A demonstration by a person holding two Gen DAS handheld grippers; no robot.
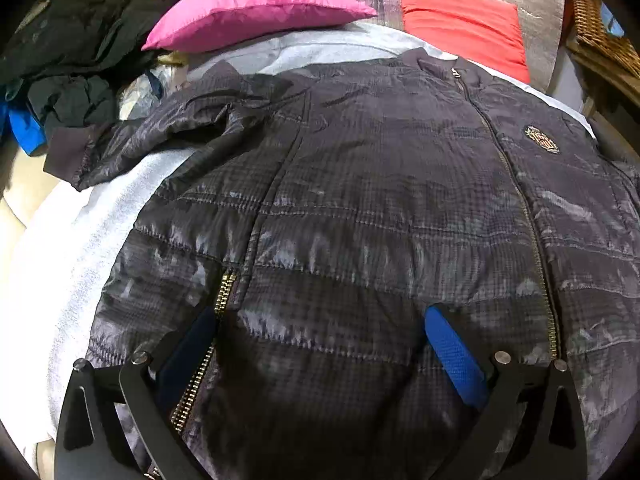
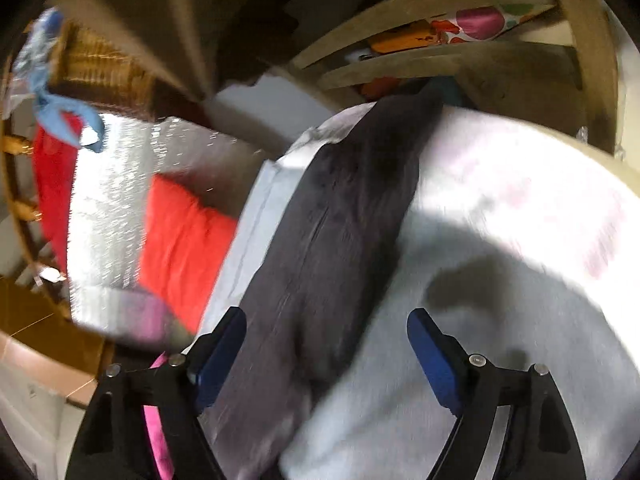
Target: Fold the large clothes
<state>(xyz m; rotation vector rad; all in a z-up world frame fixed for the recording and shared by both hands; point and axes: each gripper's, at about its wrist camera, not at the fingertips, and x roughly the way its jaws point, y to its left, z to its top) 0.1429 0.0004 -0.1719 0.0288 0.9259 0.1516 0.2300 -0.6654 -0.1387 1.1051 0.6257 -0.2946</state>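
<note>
Jacket (image 1: 360, 200) lay spread front-up on a white sheet (image 1: 80, 248), zipped. Over its hem the left hand-held gripper (image 1: 320, 320) hung with fingers wide apart, holding nothing. The right hand-held gripper (image 2: 326, 320) (its view blurred) was equally spread and empty above a dark sleeve (image 2: 340, 220). Beyond the jacket's collar sat a pink pillow (image 1: 256, 12) and a red pillow (image 1: 464, 24).

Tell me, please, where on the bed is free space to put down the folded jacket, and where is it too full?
Free white sheet lies left of the jacket, below its spread sleeve. In the right wrist view, more bare sheet borders the other sleeve. The head end is crowded: pink pillow, red pillow and a dark clothes pile.
</note>
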